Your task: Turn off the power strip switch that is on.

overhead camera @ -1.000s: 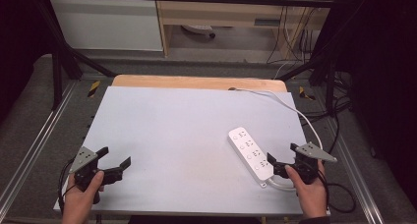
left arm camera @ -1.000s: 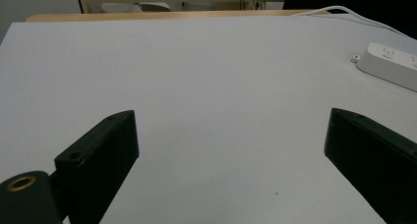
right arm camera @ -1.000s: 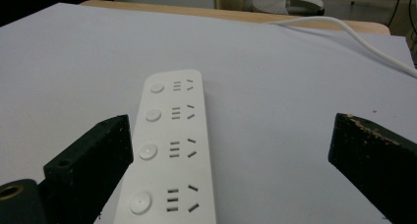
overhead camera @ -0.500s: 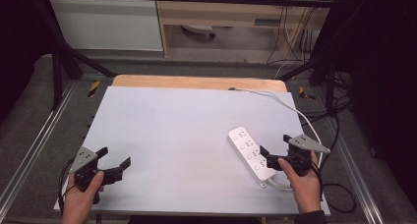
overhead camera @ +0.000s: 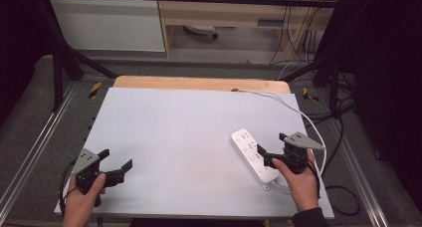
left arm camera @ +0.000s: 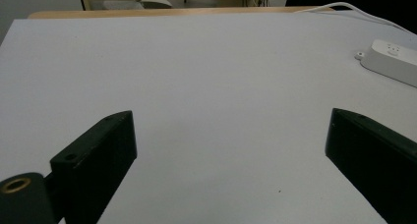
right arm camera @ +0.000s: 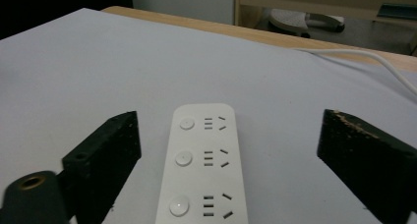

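Observation:
A white power strip (overhead camera: 249,152) lies at an angle on the right part of the white table (overhead camera: 189,132), and its white cable (overhead camera: 293,110) curves to the back edge. My right gripper (overhead camera: 263,156) hovers over the strip's near end, held by a hand. In the right gripper view the power strip (right arm camera: 204,165) runs between the two black jaws of my right gripper (right arm camera: 229,120). The jaws have just been closing a little but stand wide apart, clear of the strip's sides. My left gripper (overhead camera: 115,159) rests open at the front left, with bare table between its jaws (left arm camera: 232,117).
A wooden board (overhead camera: 199,82) shows beyond the table's back edge. Metal frame rails (overhead camera: 35,152) run along both sides. Dark cables (overhead camera: 343,137) hang off the right side. The far end of the power strip (left arm camera: 393,59) shows in the left gripper view.
My right gripper has moved left and slightly up, from beside the strip's near end to over it. The left gripper has stayed still.

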Motion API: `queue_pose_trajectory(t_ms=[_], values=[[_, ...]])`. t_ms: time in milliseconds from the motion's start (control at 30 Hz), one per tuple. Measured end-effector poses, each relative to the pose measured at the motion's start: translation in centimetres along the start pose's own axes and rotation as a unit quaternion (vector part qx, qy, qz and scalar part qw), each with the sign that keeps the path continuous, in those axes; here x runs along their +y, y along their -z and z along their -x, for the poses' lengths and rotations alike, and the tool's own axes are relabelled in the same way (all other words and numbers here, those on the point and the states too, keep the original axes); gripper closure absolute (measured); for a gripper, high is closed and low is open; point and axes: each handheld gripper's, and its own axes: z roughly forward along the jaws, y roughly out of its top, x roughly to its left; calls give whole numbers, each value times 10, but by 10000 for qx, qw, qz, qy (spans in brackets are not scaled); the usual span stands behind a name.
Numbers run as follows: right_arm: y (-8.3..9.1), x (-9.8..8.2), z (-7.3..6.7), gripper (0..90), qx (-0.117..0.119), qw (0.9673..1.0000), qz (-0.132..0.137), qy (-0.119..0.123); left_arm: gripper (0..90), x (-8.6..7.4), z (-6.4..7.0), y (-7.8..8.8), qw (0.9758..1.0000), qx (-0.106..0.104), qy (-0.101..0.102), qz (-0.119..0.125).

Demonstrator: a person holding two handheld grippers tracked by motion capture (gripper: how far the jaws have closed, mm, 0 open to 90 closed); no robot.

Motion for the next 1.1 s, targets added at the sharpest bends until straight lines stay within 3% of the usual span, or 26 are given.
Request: queue_pose_trajectory(t_ms=[100, 167, 433, 1100], values=[[-1, 1, -3, 208, 48, 9999, 2, 91, 50, 0, 0, 0, 10000, -2, -4, 1], [-1, 1, -4, 208, 34, 9999, -1, 97, 50, 0, 0, 0, 10000, -5, -4, 3], [-6, 2, -4, 136, 106, 9999, -65, 19, 50, 0, 0, 0, 10000, 0, -3, -1], [-15, 1, -9, 114, 202, 9996, -169, -30, 50, 0, 0, 0, 10000, 0, -21, -34]])
